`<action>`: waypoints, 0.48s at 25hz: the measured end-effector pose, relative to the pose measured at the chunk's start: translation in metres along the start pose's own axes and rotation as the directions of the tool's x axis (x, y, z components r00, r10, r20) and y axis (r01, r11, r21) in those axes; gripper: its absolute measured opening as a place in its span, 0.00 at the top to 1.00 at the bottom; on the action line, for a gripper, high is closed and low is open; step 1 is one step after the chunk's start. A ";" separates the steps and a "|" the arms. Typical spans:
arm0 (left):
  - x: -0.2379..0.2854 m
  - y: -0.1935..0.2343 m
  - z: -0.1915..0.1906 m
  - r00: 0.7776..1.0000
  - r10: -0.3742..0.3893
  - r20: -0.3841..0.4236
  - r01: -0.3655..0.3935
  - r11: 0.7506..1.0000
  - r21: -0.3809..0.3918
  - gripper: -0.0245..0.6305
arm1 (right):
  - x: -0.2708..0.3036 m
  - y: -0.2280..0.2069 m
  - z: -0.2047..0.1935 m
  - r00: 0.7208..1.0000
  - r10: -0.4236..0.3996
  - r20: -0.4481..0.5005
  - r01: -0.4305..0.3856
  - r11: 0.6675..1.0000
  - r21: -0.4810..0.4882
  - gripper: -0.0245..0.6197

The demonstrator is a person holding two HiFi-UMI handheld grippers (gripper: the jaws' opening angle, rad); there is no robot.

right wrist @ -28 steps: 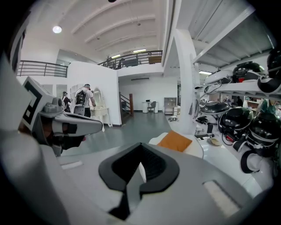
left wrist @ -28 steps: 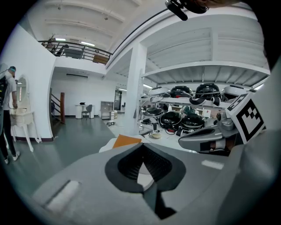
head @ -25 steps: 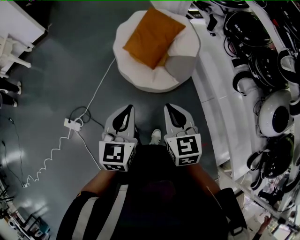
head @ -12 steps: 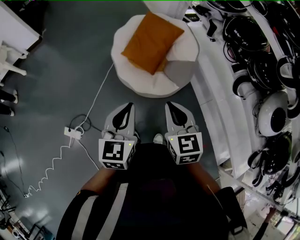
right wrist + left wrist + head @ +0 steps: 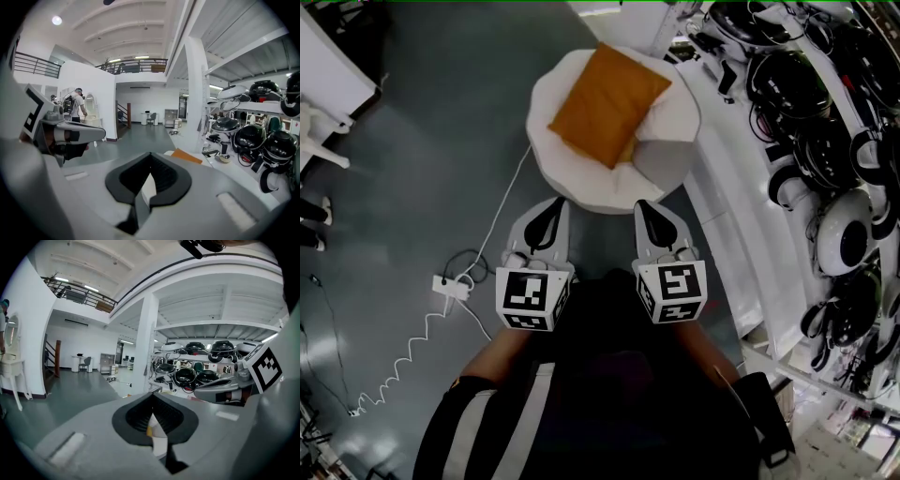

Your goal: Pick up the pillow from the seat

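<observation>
An orange pillow [image 5: 608,103] lies tilted on a round white seat [image 5: 581,178] at the top middle of the head view. My left gripper [image 5: 552,203] and right gripper [image 5: 643,206] are side by side, held level, both shut and empty, their tips close to the seat's near edge. In the right gripper view the pillow [image 5: 186,156] shows as an orange sliver just beyond the closed jaws [image 5: 150,161]. The left gripper view shows its own closed jaws [image 5: 152,401] with a little orange and white of the seat between the pads.
White shelving [image 5: 750,197] with black and white helmets [image 5: 848,225] runs along the right of the seat. A white power strip [image 5: 450,287] with a coiled cable lies on the grey floor to the left. A person stands far off by a white table [image 5: 76,110].
The seat and pillow have come nearer to both gripper tips as I stepped forward. Both grippers stay shut and side by side.
</observation>
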State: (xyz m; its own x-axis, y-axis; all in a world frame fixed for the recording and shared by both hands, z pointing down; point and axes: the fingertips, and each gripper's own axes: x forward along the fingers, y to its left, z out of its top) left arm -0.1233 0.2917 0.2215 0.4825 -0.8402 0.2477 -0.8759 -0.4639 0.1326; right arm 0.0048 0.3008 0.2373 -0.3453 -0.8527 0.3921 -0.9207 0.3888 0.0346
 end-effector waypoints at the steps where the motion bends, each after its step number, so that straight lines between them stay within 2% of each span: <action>1: -0.001 0.005 0.001 1.000 0.002 0.001 -0.002 1.000 -0.002 0.96 | 0.004 0.003 0.001 1.000 0.002 -0.003 -0.002 1.000 -0.003 0.96; 12: -0.005 0.055 -0.004 0.999 0.050 -0.018 -0.050 0.998 -0.040 0.96 | 0.050 0.029 0.017 0.999 0.043 -0.022 -0.044 0.999 -0.025 0.96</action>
State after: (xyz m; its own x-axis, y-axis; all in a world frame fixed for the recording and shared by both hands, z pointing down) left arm -0.1733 0.2714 0.2310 0.4384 -0.8570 0.2710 -0.8985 -0.4094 0.1588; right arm -0.0428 0.2633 0.2421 -0.3809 -0.8273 0.4129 -0.8998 0.4344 0.0404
